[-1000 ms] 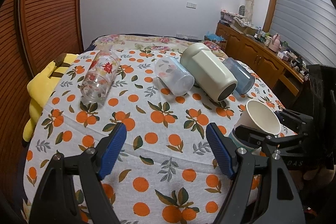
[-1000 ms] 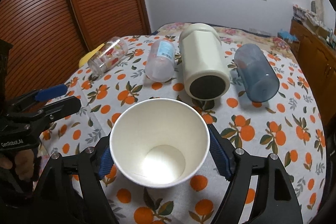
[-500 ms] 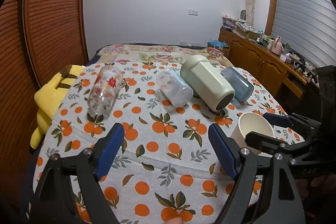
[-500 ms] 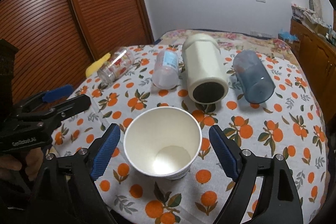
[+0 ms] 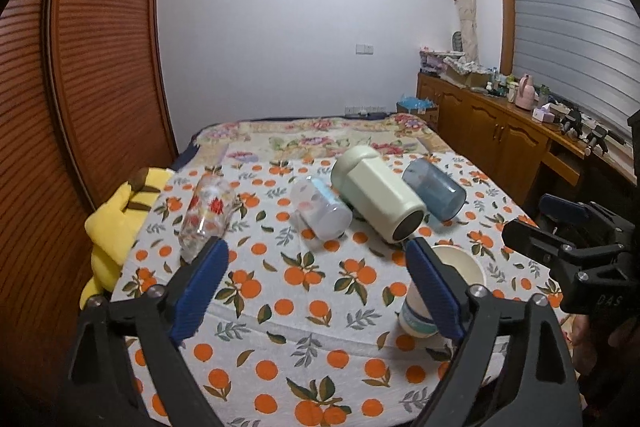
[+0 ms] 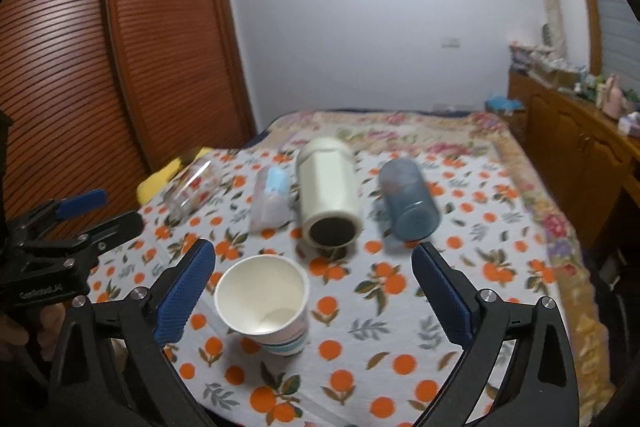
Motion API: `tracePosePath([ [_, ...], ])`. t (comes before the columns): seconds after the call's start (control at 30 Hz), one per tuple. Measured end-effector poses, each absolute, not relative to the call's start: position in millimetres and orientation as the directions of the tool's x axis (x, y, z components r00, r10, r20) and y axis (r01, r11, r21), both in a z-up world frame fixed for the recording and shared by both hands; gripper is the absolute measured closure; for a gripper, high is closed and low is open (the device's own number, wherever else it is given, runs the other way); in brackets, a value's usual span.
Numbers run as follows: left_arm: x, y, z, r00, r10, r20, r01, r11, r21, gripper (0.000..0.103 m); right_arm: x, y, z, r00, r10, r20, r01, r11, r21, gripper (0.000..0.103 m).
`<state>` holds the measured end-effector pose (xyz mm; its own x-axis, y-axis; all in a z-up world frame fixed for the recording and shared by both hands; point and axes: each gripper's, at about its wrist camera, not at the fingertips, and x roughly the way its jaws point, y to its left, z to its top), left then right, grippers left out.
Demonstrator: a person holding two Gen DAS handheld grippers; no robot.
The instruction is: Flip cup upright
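Both wrist views overlooking cloth (image 5: 304,311), cups.

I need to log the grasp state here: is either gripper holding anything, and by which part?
Nothing is held. The right gripper and left gripper are both open; the paper cup stands upright, free on the tablecloth.

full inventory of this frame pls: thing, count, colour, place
paper cup: 1, white with teal-striped base, upright at near edge of cloth
glass tumbler: 1, clear with red flowers, lying on its side, far left
plastic cup: 1, translucent with pale blue label, on its side, centre-left
flask: 1, cream, dark end facing camera, on its side, centre
blue tumbler: 1, smoky blue, on its side, right of flask
tablecloth: 1, white with oranges
plush toy: 1, yellow, left edge
cabinet: 1, wooden, right wall
left hand-held gripper: black, blue pads, open, empty
right hand-held gripper: same, open, straddling paper cup without touching
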<state>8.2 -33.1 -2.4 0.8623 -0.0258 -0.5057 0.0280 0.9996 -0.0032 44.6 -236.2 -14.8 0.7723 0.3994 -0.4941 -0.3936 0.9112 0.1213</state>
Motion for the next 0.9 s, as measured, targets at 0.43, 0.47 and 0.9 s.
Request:
tracePosePath([
  [0.43,-8,-38,1,0.875,-0.019,-0.483,0.026,1.000,0.009,0.011,29,-257,-20,0.818,0.333,-0.468,-0.314,0.942,0.121,0.001],
  [0.47,-8,-38,0,0.876,-0.017,-0.483,0.025,1.000,0.011,0.011,29,-257,-20,0.820,0.330,-0.467,-0.311,0.943,0.121,0.001],
  [0.9,-11,-36,-2,0.874,-0.016,-0.486,0.025,1.000,0.012,0.011,28,-256,-21,0.822,0.331,-0.463,-0.312,0.943,0.119,0.001],
])
